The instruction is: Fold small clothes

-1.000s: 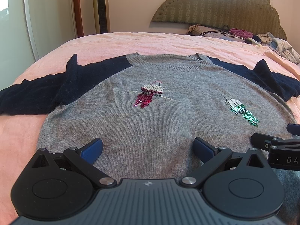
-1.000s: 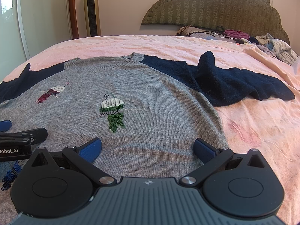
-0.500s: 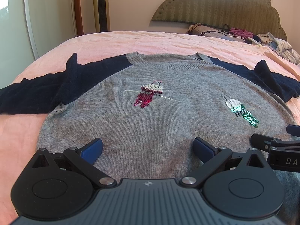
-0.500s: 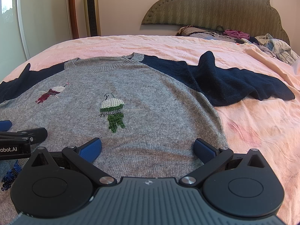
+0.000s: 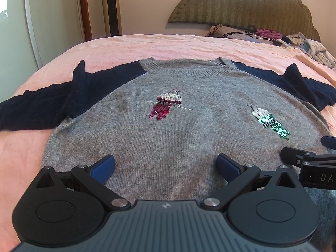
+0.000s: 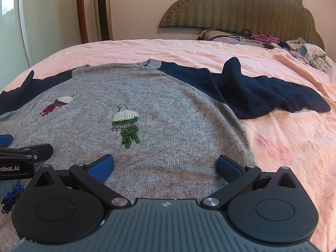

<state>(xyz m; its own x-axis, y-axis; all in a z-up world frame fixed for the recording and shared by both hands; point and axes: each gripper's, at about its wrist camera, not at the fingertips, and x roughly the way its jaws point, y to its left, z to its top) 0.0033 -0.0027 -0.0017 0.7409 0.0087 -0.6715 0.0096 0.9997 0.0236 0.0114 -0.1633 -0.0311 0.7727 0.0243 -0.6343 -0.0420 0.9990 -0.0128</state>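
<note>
A small grey sweater point(image 5: 178, 130) with navy sleeves and sequin birds lies flat, front up, on the pink bed; it also shows in the right wrist view point(image 6: 168, 115). Its left sleeve point(image 5: 42, 109) and right sleeve point(image 6: 262, 92) are spread outward. My left gripper point(image 5: 166, 166) is open and empty, low over the sweater's lower left part. My right gripper point(image 6: 166, 166) is open and empty over the lower right part. Each gripper's side shows in the other's view. The sweater's hem is hidden under the grippers.
The pink bedsheet point(image 6: 294, 147) surrounds the sweater. A pile of loose clothes and cables point(image 6: 273, 40) lies at the far right by the padded headboard point(image 6: 241, 10). A tower fan point(image 6: 103, 10) and a glass door stand beyond the bed's far left.
</note>
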